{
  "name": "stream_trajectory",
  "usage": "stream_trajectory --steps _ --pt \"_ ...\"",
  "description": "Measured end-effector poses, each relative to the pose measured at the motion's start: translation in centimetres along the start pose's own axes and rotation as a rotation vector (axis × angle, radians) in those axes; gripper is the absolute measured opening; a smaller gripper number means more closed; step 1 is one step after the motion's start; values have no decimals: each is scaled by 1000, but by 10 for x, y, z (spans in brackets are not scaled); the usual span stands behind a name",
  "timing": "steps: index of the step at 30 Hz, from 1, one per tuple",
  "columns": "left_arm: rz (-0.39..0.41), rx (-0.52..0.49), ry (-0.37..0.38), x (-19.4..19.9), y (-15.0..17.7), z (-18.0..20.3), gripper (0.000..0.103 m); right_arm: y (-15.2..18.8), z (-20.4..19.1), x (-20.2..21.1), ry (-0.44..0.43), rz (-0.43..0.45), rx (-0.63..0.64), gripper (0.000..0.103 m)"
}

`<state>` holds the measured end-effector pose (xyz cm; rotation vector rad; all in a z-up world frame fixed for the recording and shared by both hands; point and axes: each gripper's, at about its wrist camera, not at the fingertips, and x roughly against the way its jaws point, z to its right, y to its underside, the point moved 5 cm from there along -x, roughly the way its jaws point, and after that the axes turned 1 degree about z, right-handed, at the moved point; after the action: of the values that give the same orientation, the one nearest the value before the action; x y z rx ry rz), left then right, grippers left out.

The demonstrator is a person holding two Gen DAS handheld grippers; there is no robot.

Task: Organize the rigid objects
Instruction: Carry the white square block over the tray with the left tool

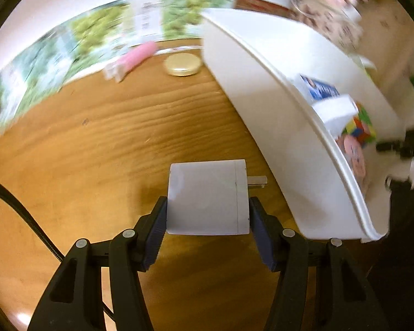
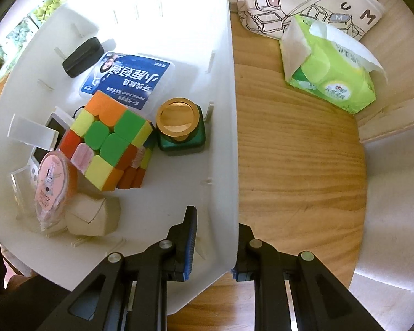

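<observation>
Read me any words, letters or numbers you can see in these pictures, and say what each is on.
"DENTAL FLOSS", upside down, with Chinese characters: blue-labelled floss box in the white bin.
"T", "U", "M", "U", "M": printed keycap letters on the canvas bag.
Tissue pack, pink round case: print too small to read.
Left wrist view: nothing legible.

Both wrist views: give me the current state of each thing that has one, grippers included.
left gripper: shut on the white charger
white charger: held above the table, prongs folded out
right gripper: shut on the bin wall
white bin: open-topped, holding items
Rubik's cube: scrambled, resting in the bin
green bottle: upright, gold cap on
tissue pack: opened, on the table
gold lid: flat on the table
</observation>
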<state>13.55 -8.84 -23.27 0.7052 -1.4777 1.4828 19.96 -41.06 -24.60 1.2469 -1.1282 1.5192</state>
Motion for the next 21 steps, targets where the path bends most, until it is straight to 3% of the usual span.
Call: stream_trajectory --steps 4,9,15,21 --pt "43 161 1 1 2 -12 60 3 0 7 -6 9 5 21" --pt "85 268 -1 10 3 -15 60 1 1 12 -9 13 12 21" --pt "171 289 4 35 -13 -15 60 -2 -1 12 -10 15 23 21" --pt "294 251 27 72 -51 -6 60 -2 -2 12 -14 19 25 21"
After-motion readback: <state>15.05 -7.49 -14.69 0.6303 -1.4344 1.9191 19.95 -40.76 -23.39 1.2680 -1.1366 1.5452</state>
